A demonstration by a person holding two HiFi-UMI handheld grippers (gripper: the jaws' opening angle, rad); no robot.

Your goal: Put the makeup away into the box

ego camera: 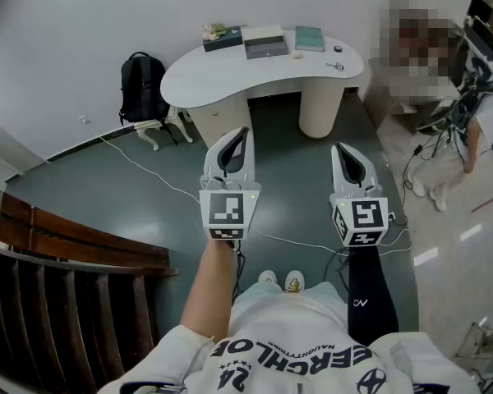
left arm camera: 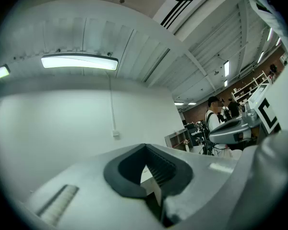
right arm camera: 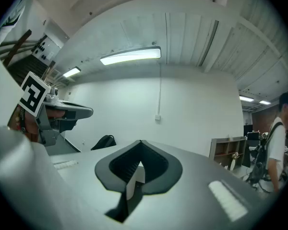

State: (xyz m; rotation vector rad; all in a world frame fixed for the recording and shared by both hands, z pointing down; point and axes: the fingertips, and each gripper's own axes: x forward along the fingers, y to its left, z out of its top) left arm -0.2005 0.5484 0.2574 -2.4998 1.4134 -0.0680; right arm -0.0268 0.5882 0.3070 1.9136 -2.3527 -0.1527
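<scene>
With my left tool (ego camera: 243,135) and right tool (ego camera: 339,149) both shut and empty, well short of the white curved table (ego camera: 230,76), I am risking shoving the small dark makeup (ego camera: 336,66) off its right end instead of reaching the grey rectangular box (ego camera: 265,46) at its back edge.

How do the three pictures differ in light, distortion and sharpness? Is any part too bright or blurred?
Head view: soft even light, sharp on the white curved desk, bent lines at the edges, a mosaic patch upper right. Left gripper view: strong fisheye inside a black round border; the long ceiling lamp glares white. Right gripper view: same fisheye, a bright tube lamp, evenly lit wall.
</scene>
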